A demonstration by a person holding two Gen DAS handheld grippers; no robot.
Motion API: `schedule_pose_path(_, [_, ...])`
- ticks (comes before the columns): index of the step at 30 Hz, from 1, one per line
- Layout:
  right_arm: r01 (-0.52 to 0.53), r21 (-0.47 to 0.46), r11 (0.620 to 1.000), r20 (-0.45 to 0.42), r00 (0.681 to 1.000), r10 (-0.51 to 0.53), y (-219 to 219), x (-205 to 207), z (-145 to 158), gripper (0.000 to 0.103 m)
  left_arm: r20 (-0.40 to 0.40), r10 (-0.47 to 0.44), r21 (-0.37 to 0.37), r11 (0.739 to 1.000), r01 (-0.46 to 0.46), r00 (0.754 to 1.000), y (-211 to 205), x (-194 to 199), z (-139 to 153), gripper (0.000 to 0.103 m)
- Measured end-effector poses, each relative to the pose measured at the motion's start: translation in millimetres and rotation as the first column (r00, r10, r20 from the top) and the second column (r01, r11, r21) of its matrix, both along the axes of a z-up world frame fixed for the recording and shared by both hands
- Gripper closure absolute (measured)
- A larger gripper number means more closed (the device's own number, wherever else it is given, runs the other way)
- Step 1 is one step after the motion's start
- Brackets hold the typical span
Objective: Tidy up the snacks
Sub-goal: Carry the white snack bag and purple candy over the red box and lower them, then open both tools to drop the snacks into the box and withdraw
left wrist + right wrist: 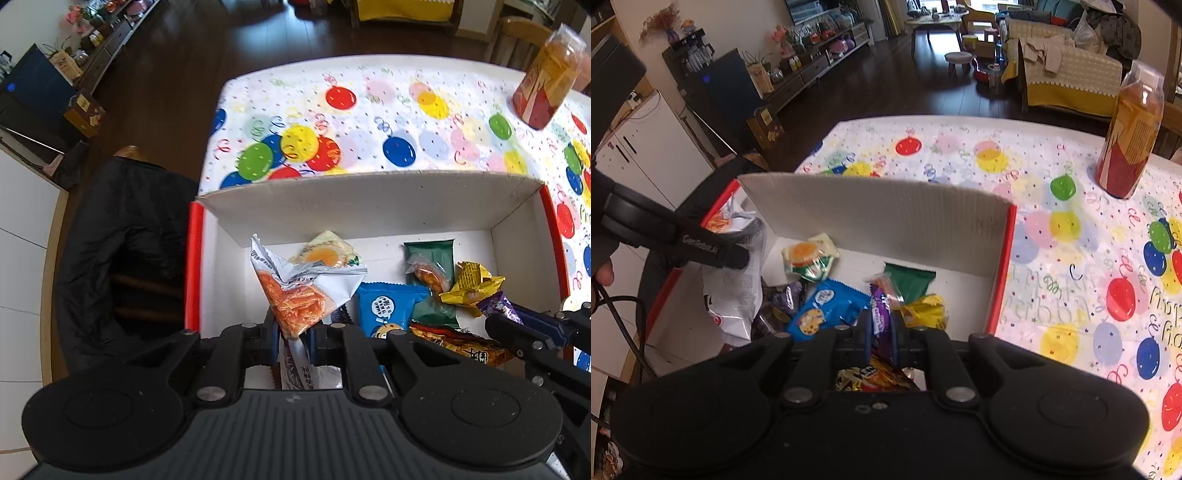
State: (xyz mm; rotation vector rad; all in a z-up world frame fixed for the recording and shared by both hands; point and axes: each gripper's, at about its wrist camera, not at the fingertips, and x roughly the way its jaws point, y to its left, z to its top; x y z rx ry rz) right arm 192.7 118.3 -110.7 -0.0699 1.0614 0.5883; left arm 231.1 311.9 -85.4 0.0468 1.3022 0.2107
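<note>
While tilted steeply over the box (pixel 369 206), left hand-held gripper (pixel 293 334) clamps orange packet (pixel 295 302)

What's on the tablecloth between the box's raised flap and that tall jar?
Nothing: the balloon-print tablecloth is bare from the box flap to the jar, clearest in the right wrist view. All snack packets lie inside the box.
</note>
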Motion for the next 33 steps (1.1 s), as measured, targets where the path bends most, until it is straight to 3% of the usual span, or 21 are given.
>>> schedule_pose_path(14, [-0.013, -0.010, 1.000, -0.018, 1.000, 0.013, 1.3, -1.3, -2.3, 0.080, 0.015, 0.027, -0.075, 0.997, -0.026, 1.000, 2.7, -3.6, -7.5, 0.087])
schedule_pose_path(18, [-0.013, -0.002, 1.000, -0.012, 1.000, 0.013, -1.7, -5.6, 4.1, 0.078, 0.040, 0.047, -0.099, 0.994, -0.043, 0.998, 8.1, -11.4, 0.5, 0.074])
schedule_pose_path(23, [-0.015, 0.024, 1.000, 0.004, 1.000, 0.015, -6.1, -13.8, 17.4, 0.069, 0.082, 0.064, -0.125, 0.991, -0.054, 0.995, 10.7, -26.3, 15.1, 0.071])
schedule_pose_path(25, [-0.019, 0.039, 0.999, 0.013, 1.000, 0.018, -8.7, -18.3, 24.3, 0.064, 0.106, 0.064, -0.133, 0.990, -0.049, 0.992, 10.0, -34.3, 21.8, 0.055])
schedule_pose_path(27, [-0.019, 0.054, 0.998, 0.027, 0.999, 0.018, -11.8, -23.6, 31.8, 0.056, 0.138, 0.067, -0.140, 0.989, -0.047, 0.988, 9.2, -43.3, 29.1, 0.047])
schedule_pose_path(30, [-0.016, 0.067, 0.998, 0.051, 0.999, 0.013, -16.5, -31.5, 42.7, 0.051, 0.170, 0.066, -0.150, 0.988, -0.040, 0.983, 6.7, -56.4, 38.8, 0.047])
schedule_pose_path(33, [-0.017, 0.080, 0.997, 0.074, 0.997, 0.011, -21.3, -40.8, 53.1, 0.038, 0.203, 0.067, -0.152, 0.988, -0.036, 0.977, 4.3, -70.8, 47.7, 0.046])
